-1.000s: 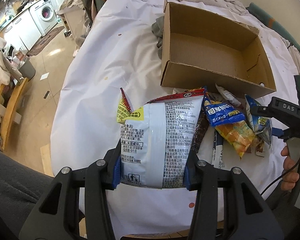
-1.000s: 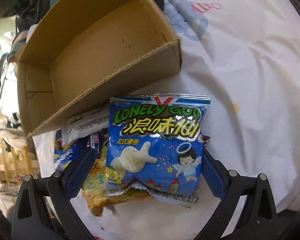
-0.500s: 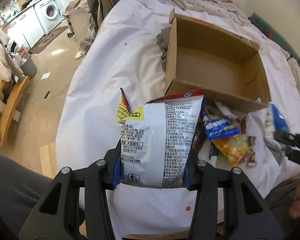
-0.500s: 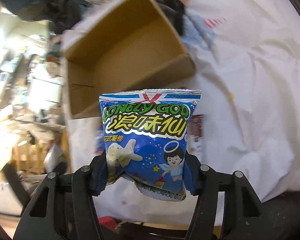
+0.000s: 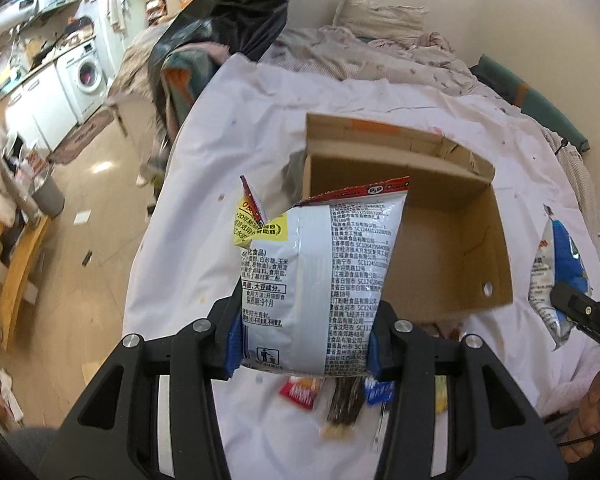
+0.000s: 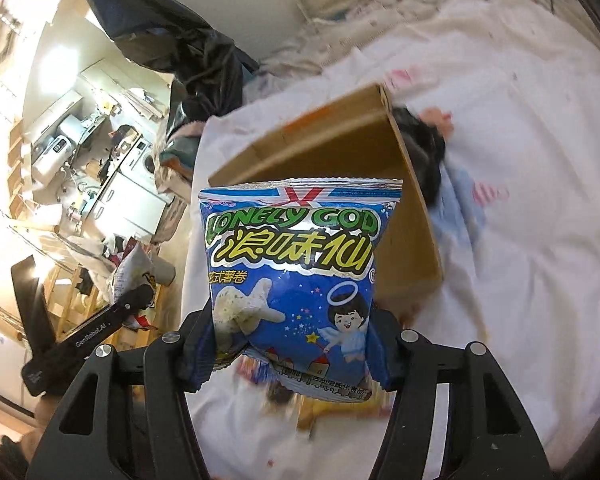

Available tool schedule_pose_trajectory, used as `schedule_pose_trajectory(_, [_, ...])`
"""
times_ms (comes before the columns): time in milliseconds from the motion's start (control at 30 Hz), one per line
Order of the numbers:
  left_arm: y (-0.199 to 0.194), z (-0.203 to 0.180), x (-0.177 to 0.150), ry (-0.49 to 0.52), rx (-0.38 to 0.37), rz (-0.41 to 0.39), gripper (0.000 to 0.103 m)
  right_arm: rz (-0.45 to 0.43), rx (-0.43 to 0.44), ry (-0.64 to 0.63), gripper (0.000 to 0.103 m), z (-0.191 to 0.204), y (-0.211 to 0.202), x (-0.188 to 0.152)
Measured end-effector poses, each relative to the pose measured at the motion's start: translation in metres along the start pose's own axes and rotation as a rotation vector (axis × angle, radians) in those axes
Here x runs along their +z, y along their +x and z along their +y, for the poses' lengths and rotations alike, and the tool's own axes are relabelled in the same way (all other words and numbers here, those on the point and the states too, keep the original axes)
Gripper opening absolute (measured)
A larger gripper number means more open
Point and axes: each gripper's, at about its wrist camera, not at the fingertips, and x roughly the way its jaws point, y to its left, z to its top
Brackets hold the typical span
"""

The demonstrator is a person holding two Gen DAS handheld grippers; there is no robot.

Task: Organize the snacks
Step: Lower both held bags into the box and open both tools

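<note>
- Left claw [image 5: 304, 340] grips the white snack bag [image 5: 316, 280]; right claw [image 6: 296, 344] grips the blue bag [image 6: 296, 276]
- Carry both over the cardboard box [image 5: 452, 240]; release low inside, clear of its walls

Loose snack packets [image 6: 324, 404] blurred under blue bag [image 6: 296, 280], box floor [image 5: 440, 256] partly hidden

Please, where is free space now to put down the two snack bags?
The cardboard box looks empty inside. The white sheet left of it is bare. The near strip before the box is crowded with small snack packets.
</note>
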Motion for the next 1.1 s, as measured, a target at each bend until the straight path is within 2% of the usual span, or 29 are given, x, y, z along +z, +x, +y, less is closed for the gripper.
schedule_pose_trajectory(133, [0.017, -0.014, 0.019, 0.037, 0.005, -0.014, 0.042, -0.029, -0.001, -0.003, 0.063, -0.006, 0.014, 0.017])
schedule_pose_trajectory(267, [0.04, -0.028, 0.028, 0.074, 0.002, -0.012, 0.042, -0.034, -0.043, -0.026, 0.063, -0.009, 0.031, 0.026])
schedule_pose_trajectory(500, [0.076, -0.05, 0.028, 0.122, -0.027, -0.012, 0.042, -0.004, -0.097, -0.048, 0.063, -0.015, 0.064, 0.042])
schedule_pose_trajectory(733, [0.094, -0.06, 0.025, 0.171, -0.038, -0.014, 0.043, 0.044, -0.151, -0.047, 0.063, -0.025, 0.089, 0.042])
schedule_pose_trajectory(967, [0.104, -0.053, 0.026, 0.137, -0.055, 0.032, 0.043, 0.067, -0.175, -0.033, 0.065, -0.03, 0.096, 0.042])
schedule_pose_trajectory(1100, [0.103, -0.053, 0.026, 0.13, -0.06, 0.029, 0.043, 0.072, -0.179, -0.038, 0.066, -0.029, 0.098, 0.042])
